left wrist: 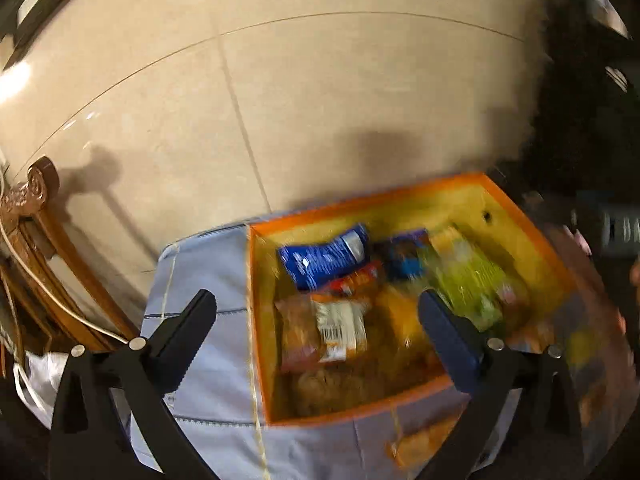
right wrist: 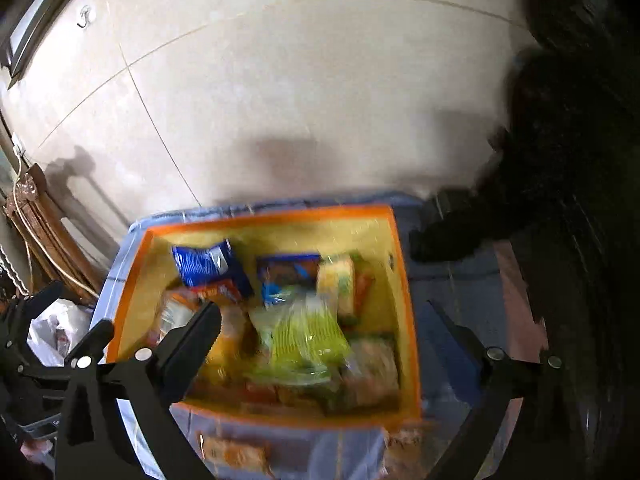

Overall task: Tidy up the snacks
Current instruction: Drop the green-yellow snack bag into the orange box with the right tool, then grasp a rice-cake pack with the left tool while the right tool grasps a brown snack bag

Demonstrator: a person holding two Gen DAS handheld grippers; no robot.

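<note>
A: Where do we stand with the snacks?

B: Most lie packed in the orange box [left wrist: 400, 196], which sits on the blue cloth [left wrist: 208, 280] over the table. Our left gripper [left wrist: 316, 320] hangs above the box's near left part, jaws spread wide, nothing between them. Our right gripper [right wrist: 324, 320] hovers over the middle, equally wide and empty.

A: What is left outside?

B: An orange packet [right wrist: 236, 454] lies on the cloth just in front of the box's near wall, below and behind both sets of fingers, long side running along that wall. In the right view it lies low and left of centre; the blur keeps us from saying which hand is nearer.

A: And the room?

B: Pale tiled wall [left wrist: 320, 100] behind, carved wooden chair [left wrist: 36, 200] to the left.
</note>
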